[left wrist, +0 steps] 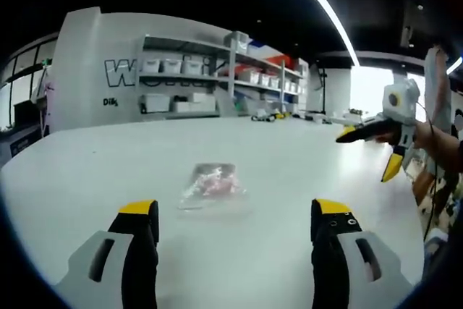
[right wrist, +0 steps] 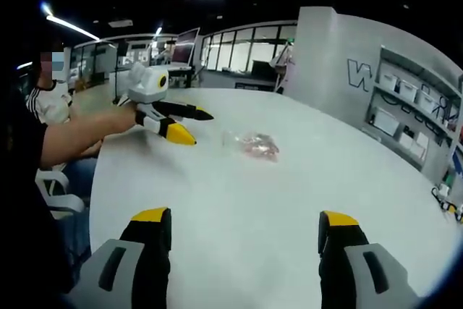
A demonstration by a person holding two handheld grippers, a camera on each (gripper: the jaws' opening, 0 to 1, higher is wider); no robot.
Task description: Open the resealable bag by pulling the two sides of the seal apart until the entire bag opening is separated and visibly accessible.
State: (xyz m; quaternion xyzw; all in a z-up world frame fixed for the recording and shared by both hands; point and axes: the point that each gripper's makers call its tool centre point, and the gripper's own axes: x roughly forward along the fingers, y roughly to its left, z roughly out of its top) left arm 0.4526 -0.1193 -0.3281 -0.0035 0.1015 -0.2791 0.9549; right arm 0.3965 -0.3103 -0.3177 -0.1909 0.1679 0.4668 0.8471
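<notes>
Bag [left wrist: 212,184] lies flat near the middle of the white table [left wrist: 289,157], well clear of every edge, its seal not yet touched. It looks light, thin and slippery — clear film over something reddish — so I expect it to slide or crumple if pinched carelessly. I would take each side of the seal lip. My left gripper [left wrist: 235,215] and right gripper [right wrist: 246,228] both stand wide, holding nothing. Beyond the table — shelves of boxes [left wrist: 217,77], glass walls, ceiling strip lights.

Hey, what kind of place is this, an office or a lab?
Probably a lab or workshop: wall shelves stacked with storage bins, a big white table, and glass-walled rooms behind.
</notes>
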